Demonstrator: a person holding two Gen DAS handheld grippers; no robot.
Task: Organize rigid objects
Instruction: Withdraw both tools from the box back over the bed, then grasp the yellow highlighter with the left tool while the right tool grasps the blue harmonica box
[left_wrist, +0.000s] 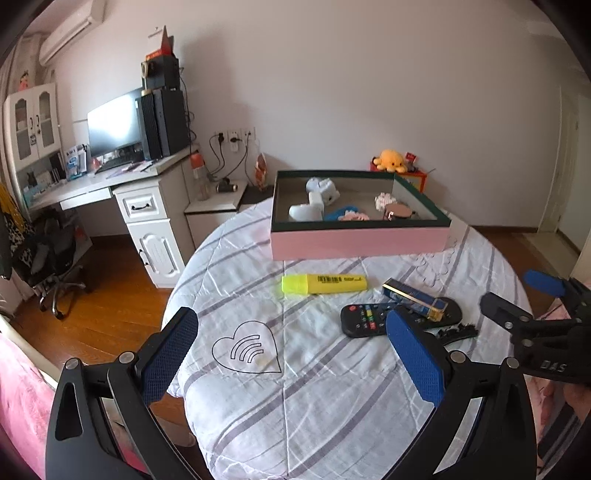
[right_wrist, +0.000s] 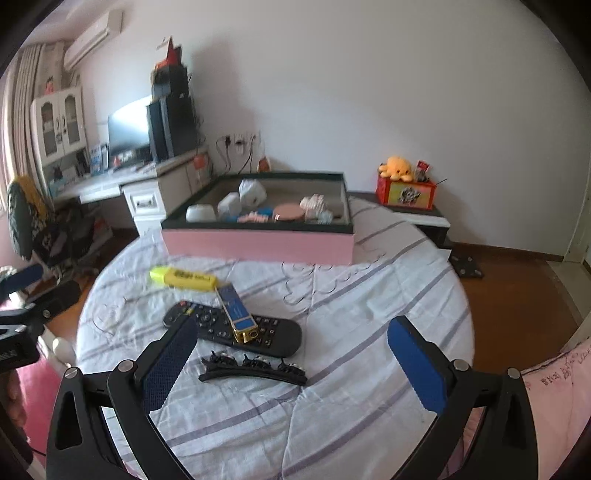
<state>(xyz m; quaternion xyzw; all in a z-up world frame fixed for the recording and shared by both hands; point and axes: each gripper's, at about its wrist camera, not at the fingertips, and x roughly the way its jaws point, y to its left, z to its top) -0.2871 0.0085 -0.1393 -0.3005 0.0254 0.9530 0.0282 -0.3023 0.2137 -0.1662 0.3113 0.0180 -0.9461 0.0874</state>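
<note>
Both grippers hang over a bed w/ a white striped quilt (left_wrist: 314, 387). Left gripper (left_wrist: 291, 354) is wide open, nothing in it. Right gripper (right_wrist: 291, 362) is wide open too, also holding nothing.

On the quilt lies a yellow marker (left_wrist: 324, 283), near the pink box (left_wrist: 358, 242). The black remote (right_wrist: 232, 328) is closer to the grippers, and a small blue & gold box (right_wrist: 236, 314) lies on top of it, tilted. A black hair clip (right_wrist: 253, 372) lies just beside the remote, on the near side, betw. the right gripper's fingers (right_wrist: 168, 365) in its view.

The pink box sits at the far end of the bed. Inside it: some white things, a round pink thing, other small bits – too small to tell.

A yellow plush (right_wrist: 397, 167) sits on a red box by the wall.
</note>
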